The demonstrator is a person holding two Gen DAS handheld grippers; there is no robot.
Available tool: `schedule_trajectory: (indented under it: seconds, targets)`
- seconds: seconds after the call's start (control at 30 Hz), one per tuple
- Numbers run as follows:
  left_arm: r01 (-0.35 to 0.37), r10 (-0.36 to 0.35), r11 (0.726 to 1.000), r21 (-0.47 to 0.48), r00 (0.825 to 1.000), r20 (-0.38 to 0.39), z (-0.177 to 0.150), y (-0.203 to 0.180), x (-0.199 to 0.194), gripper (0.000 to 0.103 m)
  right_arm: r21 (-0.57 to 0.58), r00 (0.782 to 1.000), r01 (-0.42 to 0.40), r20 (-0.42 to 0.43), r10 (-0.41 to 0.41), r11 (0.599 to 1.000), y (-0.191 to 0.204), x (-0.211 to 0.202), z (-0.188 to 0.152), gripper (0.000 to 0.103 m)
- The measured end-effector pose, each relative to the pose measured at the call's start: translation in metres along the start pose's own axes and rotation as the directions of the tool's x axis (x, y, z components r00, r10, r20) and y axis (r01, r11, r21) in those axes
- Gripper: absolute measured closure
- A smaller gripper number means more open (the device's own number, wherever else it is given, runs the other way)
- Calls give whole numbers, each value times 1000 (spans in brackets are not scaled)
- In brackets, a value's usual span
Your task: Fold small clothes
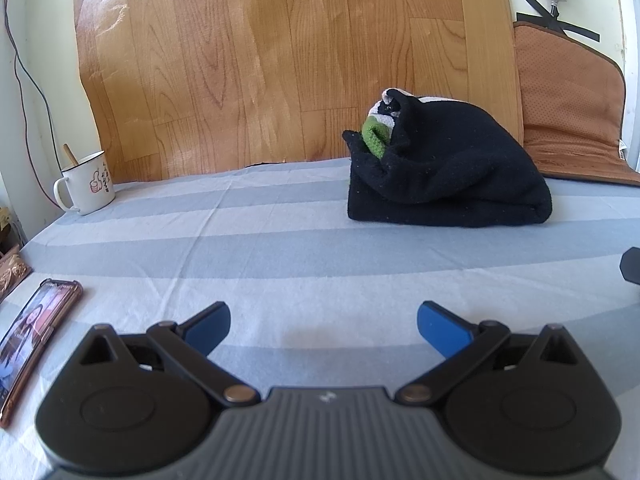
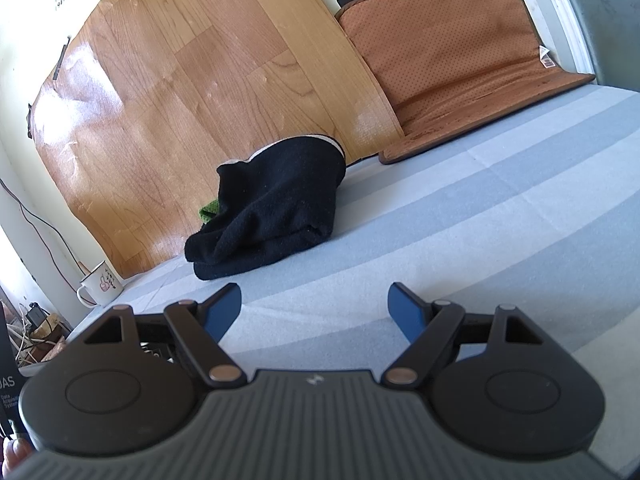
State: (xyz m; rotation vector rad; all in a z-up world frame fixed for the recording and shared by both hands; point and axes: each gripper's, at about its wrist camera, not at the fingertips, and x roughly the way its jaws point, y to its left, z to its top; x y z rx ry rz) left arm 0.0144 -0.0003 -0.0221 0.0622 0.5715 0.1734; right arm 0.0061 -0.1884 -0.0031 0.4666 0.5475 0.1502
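Note:
A folded black garment (image 1: 452,176) lies in a bundle on the grey-striped sheet (image 1: 280,240), near the wood-pattern wall panel. Green and white cloth (image 1: 376,136) shows at its top left opening. It also shows in the right wrist view (image 2: 272,208), with a bit of green (image 2: 210,210) at its left. My left gripper (image 1: 324,330) is open and empty, well short of the bundle. My right gripper (image 2: 316,312) is open and empty, also short of it. A dark part at the right edge of the left wrist view (image 1: 631,266) may be the right gripper.
A white enamel mug (image 1: 86,184) with a stick in it stands at the far left of the bed; it also shows in the right wrist view (image 2: 100,284). A phone (image 1: 36,340) lies at the left edge. A brown mat (image 1: 568,112) leans against the wall at the right.

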Motion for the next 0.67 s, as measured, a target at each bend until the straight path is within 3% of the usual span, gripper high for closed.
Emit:
schedule_trajectory:
  seconds: [0.67]
  targets:
    - [-1, 0, 999, 32, 999, 36, -1, -4, -5, 0, 0, 1000, -1, -1, 1, 1000, 0, 0, 0, 21]
